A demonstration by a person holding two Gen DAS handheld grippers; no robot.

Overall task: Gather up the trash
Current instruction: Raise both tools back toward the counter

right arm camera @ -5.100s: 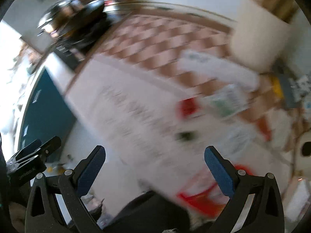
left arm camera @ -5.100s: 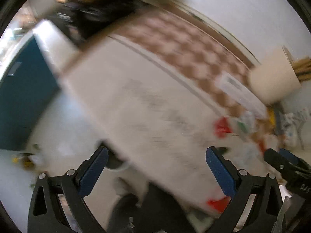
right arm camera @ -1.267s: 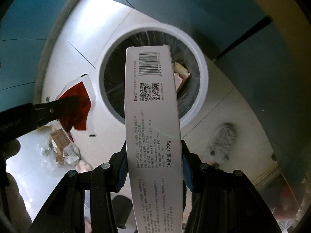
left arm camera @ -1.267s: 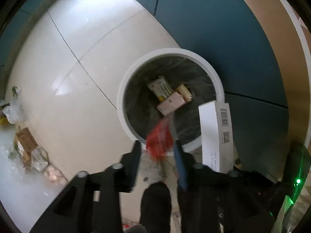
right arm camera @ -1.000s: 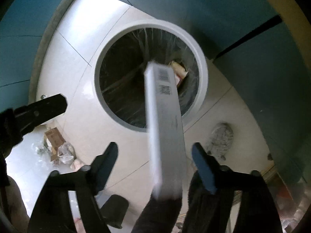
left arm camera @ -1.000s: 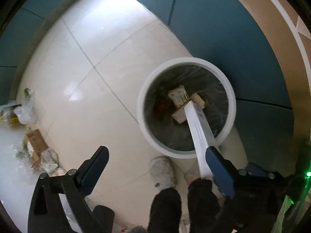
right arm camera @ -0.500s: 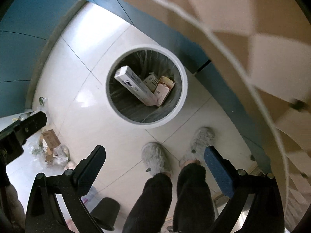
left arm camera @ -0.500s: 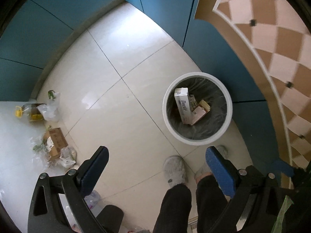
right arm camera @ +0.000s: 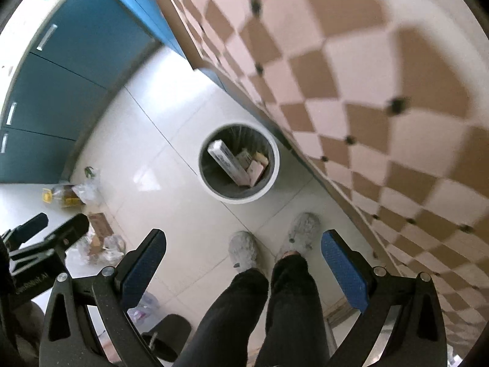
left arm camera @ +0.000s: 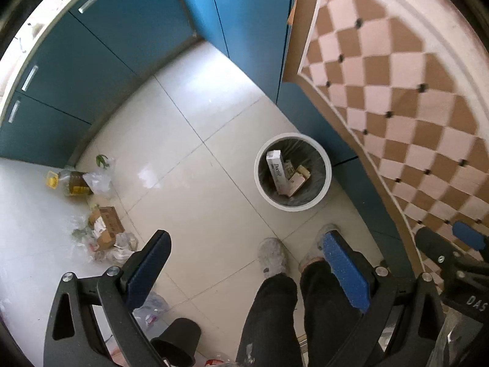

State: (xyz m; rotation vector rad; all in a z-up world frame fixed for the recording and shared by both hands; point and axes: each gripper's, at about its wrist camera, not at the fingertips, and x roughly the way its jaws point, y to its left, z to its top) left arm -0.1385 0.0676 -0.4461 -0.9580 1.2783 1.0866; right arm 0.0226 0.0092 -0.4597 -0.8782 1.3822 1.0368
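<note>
A round white trash bin (left arm camera: 327, 174) (right arm camera: 275, 159) with a dark liner stands on the floor far below both grippers. Inside it leans a long white box (left arm camera: 276, 171) (right arm camera: 227, 163) beside smaller cartons (left arm camera: 298, 179) (right arm camera: 253, 162). My left gripper (left arm camera: 244, 270) points down, open, with nothing between its blue pads. My right gripper (right arm camera: 244, 267) also hangs open and empty over the person's legs; its tip shows at the right edge of the left wrist view (left arm camera: 452, 246).
The checkered table top (left arm camera: 397, 76) (right arm camera: 366, 76) fills the right side, close to the right gripper. Blue cabinets (left arm camera: 91, 49) line the far side. An oil bottle (left arm camera: 71, 183), a cardboard box (left arm camera: 105, 223) and plastic bags lie on the floor at left. A small black bin (left arm camera: 177, 342) stands near the person's feet (left arm camera: 272, 255).
Both grippers have risen well above the bin, which now looks small. The white box dropped from the right gripper and came to rest in the bin. The table top has come into view.
</note>
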